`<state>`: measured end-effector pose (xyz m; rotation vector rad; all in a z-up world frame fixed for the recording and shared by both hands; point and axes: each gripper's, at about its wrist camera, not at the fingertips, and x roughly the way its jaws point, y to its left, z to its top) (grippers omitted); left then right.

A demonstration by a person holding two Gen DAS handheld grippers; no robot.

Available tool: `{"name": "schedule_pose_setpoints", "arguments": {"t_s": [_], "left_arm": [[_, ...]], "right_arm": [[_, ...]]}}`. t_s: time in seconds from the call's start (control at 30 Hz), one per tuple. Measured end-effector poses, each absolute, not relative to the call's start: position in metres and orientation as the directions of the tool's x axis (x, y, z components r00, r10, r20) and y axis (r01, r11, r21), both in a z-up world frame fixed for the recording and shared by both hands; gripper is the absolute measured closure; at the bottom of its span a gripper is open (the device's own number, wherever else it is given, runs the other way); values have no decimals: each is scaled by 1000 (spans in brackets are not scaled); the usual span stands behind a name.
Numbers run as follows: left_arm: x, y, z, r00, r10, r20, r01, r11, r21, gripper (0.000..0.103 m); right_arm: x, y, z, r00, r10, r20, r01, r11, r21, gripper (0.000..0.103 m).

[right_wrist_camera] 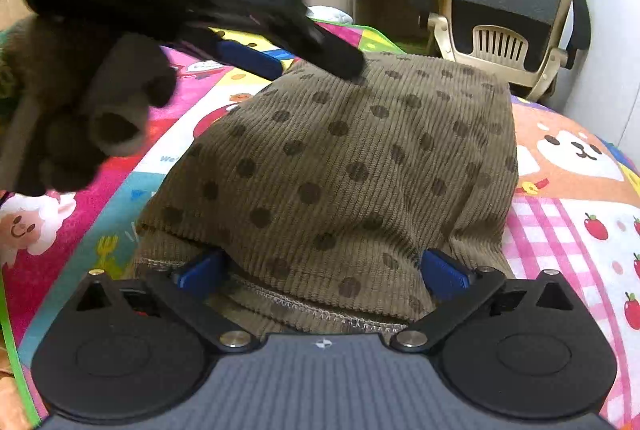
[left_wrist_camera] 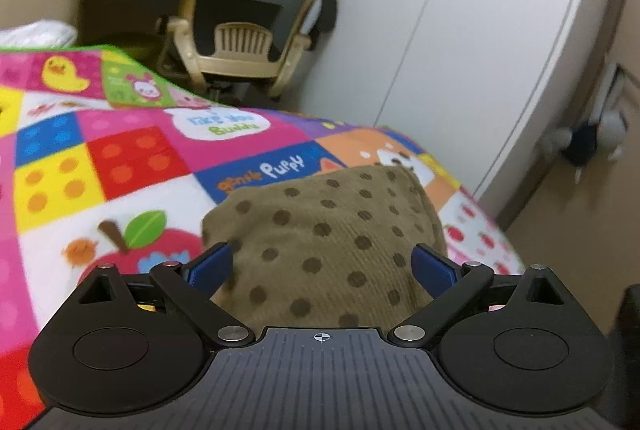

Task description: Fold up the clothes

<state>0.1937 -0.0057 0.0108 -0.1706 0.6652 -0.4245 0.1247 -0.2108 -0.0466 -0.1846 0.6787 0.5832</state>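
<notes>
Right wrist view: both hand-held grippers [right_wrist_camera: 322, 272] [left_wrist_camera: 322, 266] spread wide, gripping nothing; olive polka-dot corduroy garment [right_wrist_camera: 340, 165] soft, floppy, light — pinch the stitched hem [right_wrist_camera: 320, 314].

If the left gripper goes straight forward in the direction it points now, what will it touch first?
Most likely the brown dotted garment: the cloth already lies between the open fingers of the left gripper. Beyond it comes the colourful mat. Depth is unclear.

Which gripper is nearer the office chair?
Left. The left gripper sits over the spotted cloth's far edge, toward the chair; the right gripper is at its near hem.
</notes>
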Motion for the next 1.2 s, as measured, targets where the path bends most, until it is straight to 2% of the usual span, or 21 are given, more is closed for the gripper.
{"name": "schedule_pose_setpoints", "arguments": {"t_s": [0.07,0.17,0.57,0.73,0.83,0.97,1.07,1.13,1.2], "left_arm": [[187,1,11,713,-426,-557,307,904,-299,4],[186,7,0,704,-386,-596,266,922,-283,4],[191,16,-21,660,-406,-632,202,906,-371,0],[194,15,-25,653,-412,-636,204,904,-376,0],[194,14,-26,652,-410,-638,206,905,-371,0],[193,13,-26,650,-406,-642,208,908,-364,0],[192,12,-26,648,-404,-646,209,910,-358,0],[192,12,-27,647,-405,-646,212,909,-358,0],[193,12,-28,644,-412,-645,215,906,-363,0]], "right_arm": [[126,-211,-47,627,447,-638,-563,826,26,0],[127,-213,-47,624,449,-640,-563,826,30,0],[139,-228,-33,539,492,-683,-571,810,133,0],[142,-260,11,607,587,-536,-603,779,170,0],[168,-261,23,706,494,-507,-525,846,94,0],[211,-243,11,766,317,-559,-380,925,3,0],[226,-224,-7,784,193,-590,-324,938,-124,0],[231,-211,-19,797,121,-591,-298,931,-211,0],[223,-208,-20,815,94,-571,-276,930,-241,0]]}}
